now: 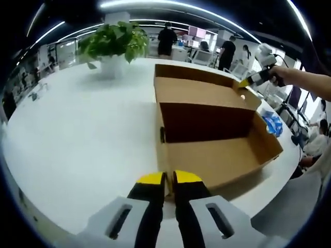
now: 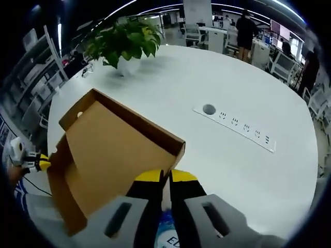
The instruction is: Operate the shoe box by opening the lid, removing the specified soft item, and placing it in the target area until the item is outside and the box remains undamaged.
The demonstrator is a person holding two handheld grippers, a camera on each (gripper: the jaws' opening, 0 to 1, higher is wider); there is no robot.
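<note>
The left gripper [image 1: 168,179] clamps its jaws on the near wall of the open shoe box [image 1: 207,129] on the white tabletop [image 1: 83,134]. The right gripper [image 2: 166,176], jaws nearly together over a blue-and-white soft item [image 2: 166,232], is level with the raised lid [image 2: 114,150]. A potted plant [image 1: 115,44] stands behind, in an office

Right gripper [image 2: 166,178] jaws closed over open shoe box [image 2: 111,150]; potted plant [image 2: 124,41] beyond.
</note>
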